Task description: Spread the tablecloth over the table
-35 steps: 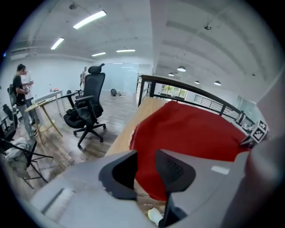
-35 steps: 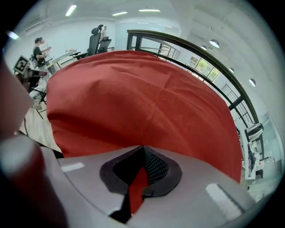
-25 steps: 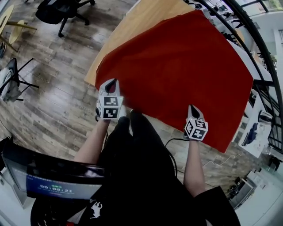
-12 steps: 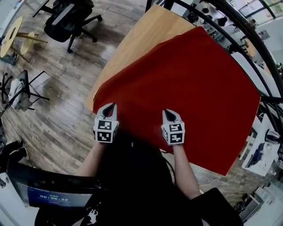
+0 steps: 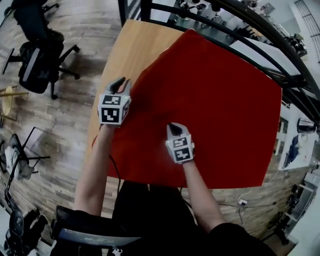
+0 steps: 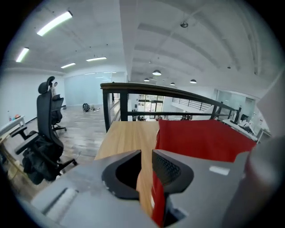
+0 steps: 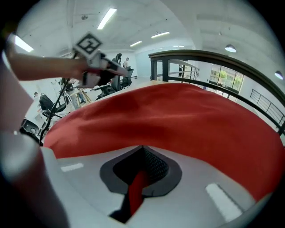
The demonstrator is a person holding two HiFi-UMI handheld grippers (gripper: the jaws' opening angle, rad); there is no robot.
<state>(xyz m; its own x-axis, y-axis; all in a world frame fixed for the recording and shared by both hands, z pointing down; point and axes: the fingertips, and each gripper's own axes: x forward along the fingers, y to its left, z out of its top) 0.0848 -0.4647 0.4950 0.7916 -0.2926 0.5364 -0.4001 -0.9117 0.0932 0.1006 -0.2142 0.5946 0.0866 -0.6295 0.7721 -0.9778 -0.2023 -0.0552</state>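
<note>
Plank flooring surrounds your wooden table [image 5: 125, 45]; the red tablecloth [image 5: 220, 100] covers all but a strip along its left edge. Near the near edge, your right gripper [image 5: 173, 129] is clenched on a pinch of cloth. Farther along, your left gripper [image 5: 119, 85] is opening, with the cloth's left edge loose between its jaws. Beyond the far edge runs a black railing [image 5: 210, 15].

Red tablecloth [image 5: 215, 100] lay smooth but skewed on the light wooden tabletop [image 5: 125, 55]. It covered the right and near parts; the left strip was bare. One fold was pinched in the right gripper [image 5: 172, 128].
</note>
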